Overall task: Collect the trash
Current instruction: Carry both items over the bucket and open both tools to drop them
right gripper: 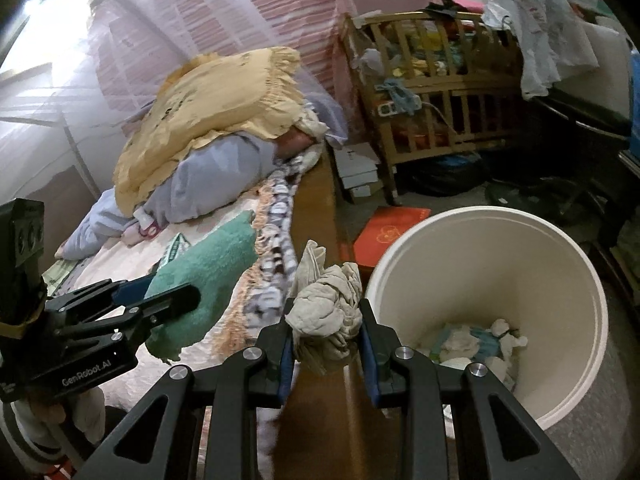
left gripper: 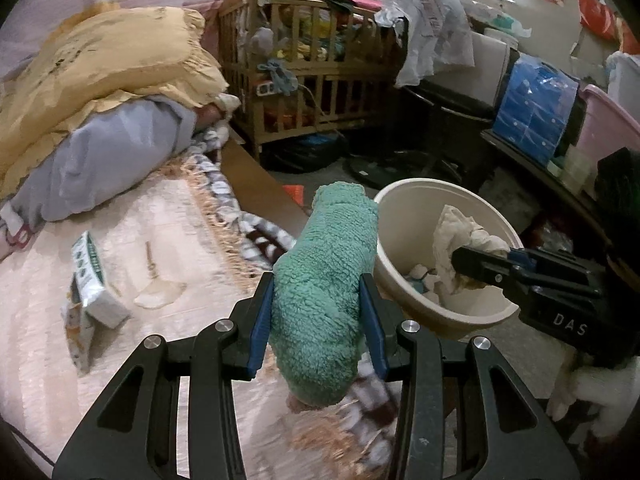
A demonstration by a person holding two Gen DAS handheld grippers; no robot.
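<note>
Two grippers near the bin [right gripper: 486, 216]: left gripper [left gripper: 318, 312] clamps a soft green cloth [left gripper: 326, 280] beside its rim; right gripper [right gripper: 326, 336] pinches a light crumpled rag [right gripper: 326, 304], likely squashy, at its bunched middle.

Cluttered bedroom, dim indoor light. Bed [right gripper: 120, 272] with pale quilted cover and wooden side rail; yellow frilled pillow [right gripper: 212, 108] on a grey bundle of bedding [right gripper: 208, 184]. Pink mosquito net [right gripper: 132, 40] draped behind, daylight through it at left. Wooden baby cot [left gripper: 304, 76] stuffed with clothes. Grey floor [right gripper: 448, 200].
</note>
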